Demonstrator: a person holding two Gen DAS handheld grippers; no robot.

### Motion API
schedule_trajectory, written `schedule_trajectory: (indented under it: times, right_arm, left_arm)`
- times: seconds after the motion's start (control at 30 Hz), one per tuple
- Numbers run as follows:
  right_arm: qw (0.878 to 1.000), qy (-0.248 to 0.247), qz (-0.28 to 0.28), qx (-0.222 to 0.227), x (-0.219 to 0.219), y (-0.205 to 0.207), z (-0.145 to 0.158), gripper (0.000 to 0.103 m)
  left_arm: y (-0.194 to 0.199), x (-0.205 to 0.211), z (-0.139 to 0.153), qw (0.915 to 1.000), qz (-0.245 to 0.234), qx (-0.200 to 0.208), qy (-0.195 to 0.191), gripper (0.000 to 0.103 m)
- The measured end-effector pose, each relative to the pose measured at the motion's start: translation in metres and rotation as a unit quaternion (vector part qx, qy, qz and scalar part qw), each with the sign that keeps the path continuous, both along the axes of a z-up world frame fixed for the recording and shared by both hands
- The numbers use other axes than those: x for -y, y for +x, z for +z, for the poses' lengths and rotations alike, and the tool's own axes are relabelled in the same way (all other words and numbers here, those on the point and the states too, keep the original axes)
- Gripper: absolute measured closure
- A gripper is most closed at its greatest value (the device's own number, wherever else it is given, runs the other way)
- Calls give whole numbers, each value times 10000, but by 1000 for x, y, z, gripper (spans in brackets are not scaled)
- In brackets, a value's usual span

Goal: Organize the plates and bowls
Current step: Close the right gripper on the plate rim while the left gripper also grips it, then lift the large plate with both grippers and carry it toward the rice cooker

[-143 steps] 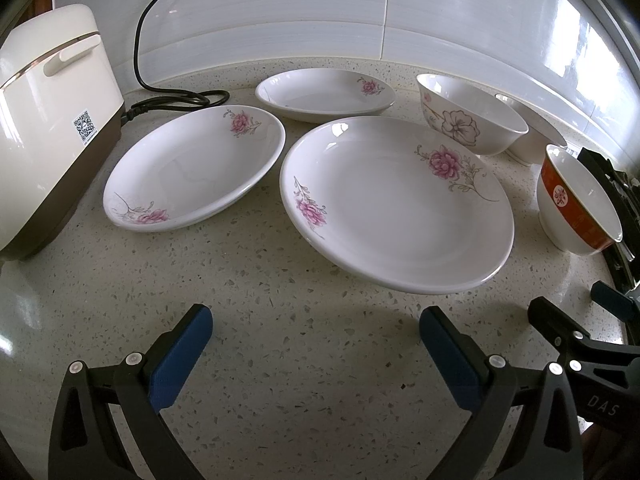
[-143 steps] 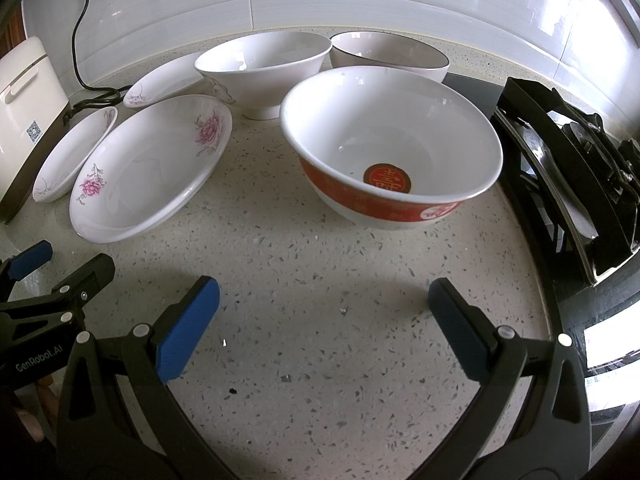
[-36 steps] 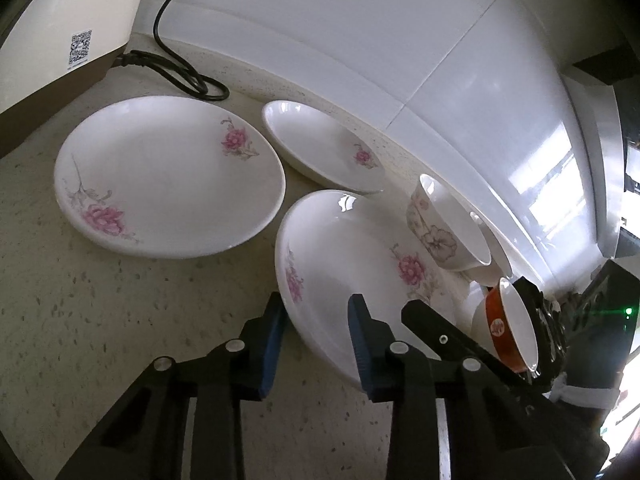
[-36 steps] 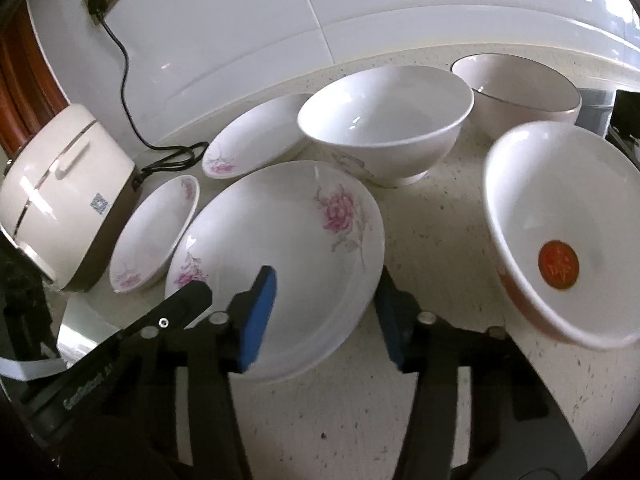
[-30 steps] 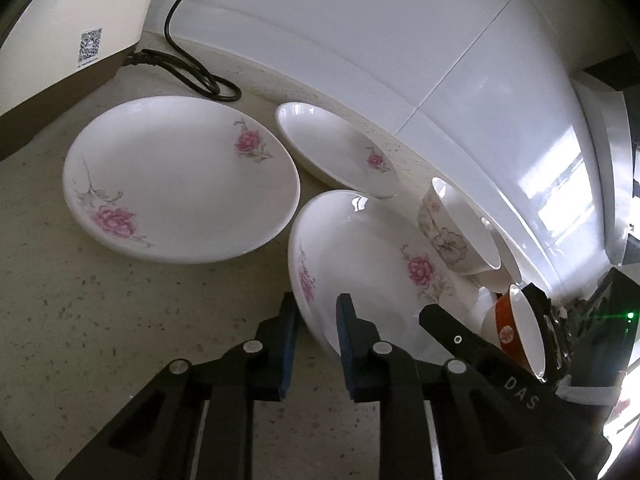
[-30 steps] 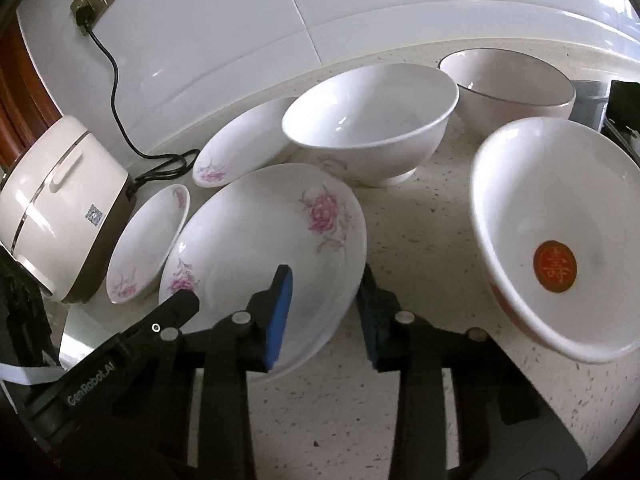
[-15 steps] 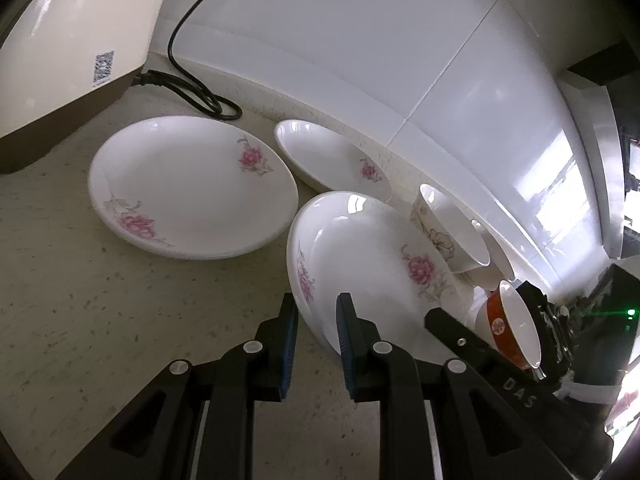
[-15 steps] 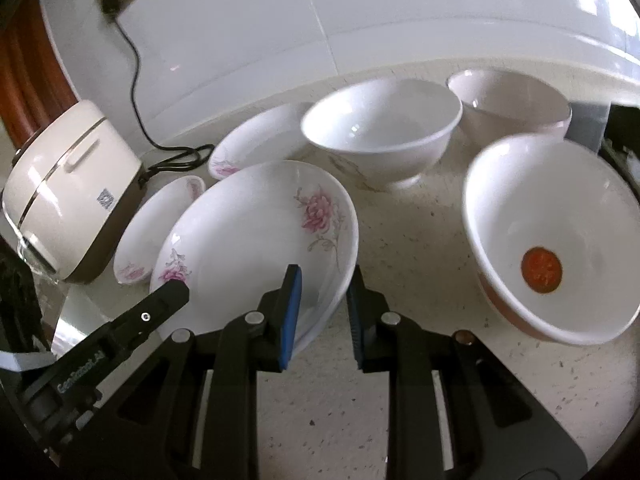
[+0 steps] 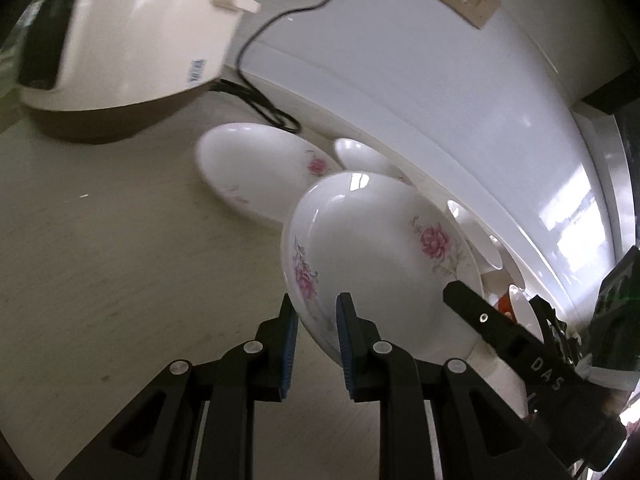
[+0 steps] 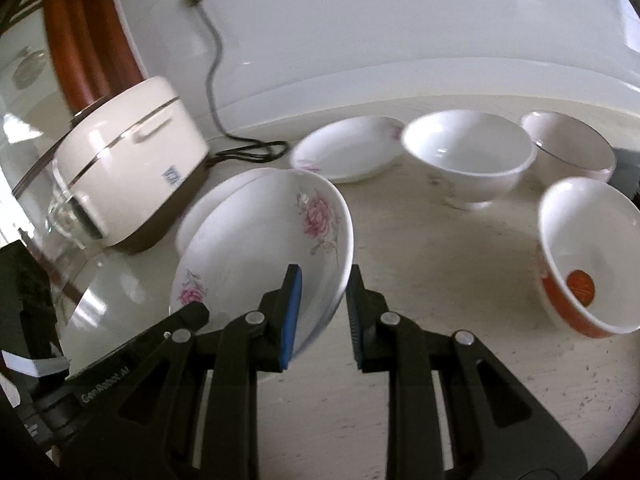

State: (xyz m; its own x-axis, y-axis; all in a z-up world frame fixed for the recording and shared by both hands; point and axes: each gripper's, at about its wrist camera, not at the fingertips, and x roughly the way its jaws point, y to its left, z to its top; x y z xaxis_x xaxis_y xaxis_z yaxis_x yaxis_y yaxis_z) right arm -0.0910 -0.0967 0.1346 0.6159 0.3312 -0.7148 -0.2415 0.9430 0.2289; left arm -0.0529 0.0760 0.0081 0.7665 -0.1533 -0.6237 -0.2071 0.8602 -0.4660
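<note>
Though tilted, rose-printed white plate (image 10: 256,240)

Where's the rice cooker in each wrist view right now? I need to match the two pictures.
Left wrist: rice cooker fills the top left, blurred, behind the held plate.
Right wrist: rice cooker sits at middle left, left of the plate.
Shared landmark: its black cord coiled on the counter by the wall.

white plate (image 10: 256,248) with pink flowers, red-banded white bowl (image 10: 588,256), cream rice cooker (image 10: 128,176), blue-padded black tool (image 10: 322,308)
</note>
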Motion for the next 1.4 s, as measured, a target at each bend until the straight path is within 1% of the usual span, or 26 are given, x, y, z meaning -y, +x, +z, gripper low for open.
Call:
schedule_trajectory:
  times: [0.1,0.2,0.33,0.43,0.63,0.77,0.9,1.03,1.13,1.2,1.4]
  right_arm:
    - [9998,29,203,42,-12,-6,1,77]
    - [9994,61,341,-62,-19,-15,-1,77]
    - [9985,-78,533,-95,-39,-21,-3,77]
    - [9976,-123,669,-128,-56,-23,0,77]
    - [9942,-246,1045,31,-92,-32,14,77]
    - [9920,-225,1241,73,-117,-35,14,77]
    - [9893,-186,1447,60,-137,-39,9,77]
    - [9875,-190,1567,3,-153,-41,1,77]
    - [9847,-271,1720,-35,-163,-45,-8,77]
    - [9823,-380,1834,-55,-169,-48,-14,77]
    - [9763,-548,2080,-221,-182,-50,-29,77]
  left_arm:
    - [-21,-8,3,9999,142,45,20,83]
    - [-36,-16,6,9996,255,39,93,83]
    - [-54,-32,8,9992,401,25,-3,83]
    - [-61,-41,10,9987,515,41,25,83]
    - [-87,-68,14,9966,823,51,21,83]
    - [-102,-86,19,9945,1040,69,69,83]
    - [-115,-102,23,9924,1217,64,167,83]
    - [-125,-114,19,9906,1348,-45,223,83]
    - [-130,-120,11,9895,1417,-159,241,83]
    - [-124,-124,7,9886,1458,-239,279,83]
    - [-136,-132,1,9860,1580,-388,352,83]
